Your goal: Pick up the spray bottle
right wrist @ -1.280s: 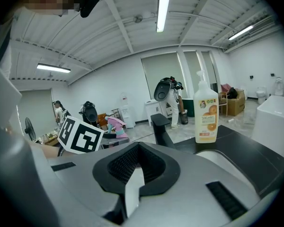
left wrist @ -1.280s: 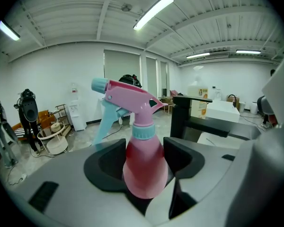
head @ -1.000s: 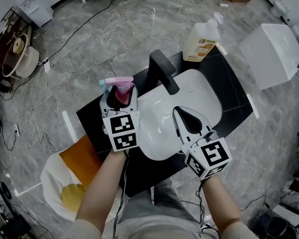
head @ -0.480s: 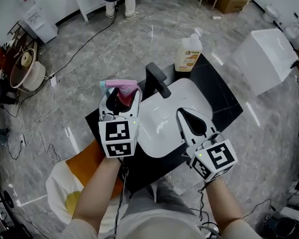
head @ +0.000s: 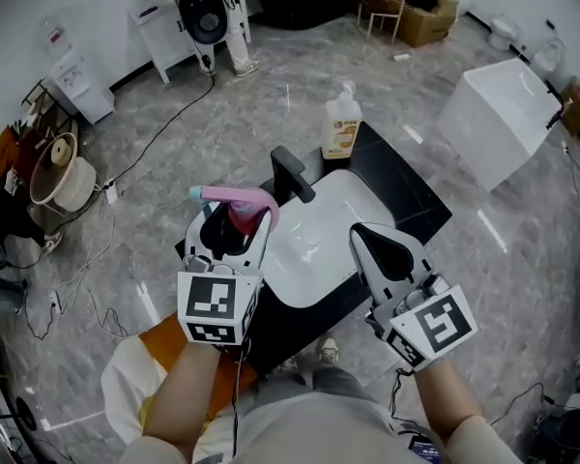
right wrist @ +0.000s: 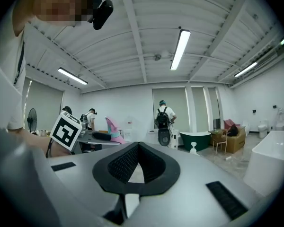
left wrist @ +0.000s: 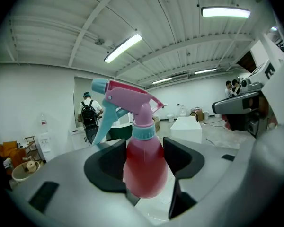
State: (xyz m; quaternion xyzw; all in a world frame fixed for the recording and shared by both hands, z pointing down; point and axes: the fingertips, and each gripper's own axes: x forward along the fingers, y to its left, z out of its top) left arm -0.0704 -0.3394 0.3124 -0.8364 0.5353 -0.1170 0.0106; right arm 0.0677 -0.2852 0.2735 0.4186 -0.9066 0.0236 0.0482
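Observation:
The spray bottle [head: 238,209] has a pink body, a pink trigger head and a teal nozzle. It stands upright between the jaws of my left gripper [head: 234,222], which is shut on its body, high above the counter. In the left gripper view the spray bottle [left wrist: 144,167] fills the gap between the black pads [left wrist: 106,167]. My right gripper [head: 369,235] hovers to the right over the sink, jaws shut with nothing in them. In the right gripper view its tips [right wrist: 139,148] meet, and the spray bottle [right wrist: 114,129] shows off to the left.
Below lies a white sink basin [head: 314,245] set in a black counter [head: 411,201] with a black faucet [head: 292,174]. A soap pump bottle [head: 341,124] stands at the counter's far corner. A white box [head: 503,114] sits far right, an orange and white bag [head: 159,351] near left. People stand in the background.
Both grippers have risen well above the sink counter, which now looks smaller and farther below. The left gripper has carried the spray bottle up with it. The right stays shut.

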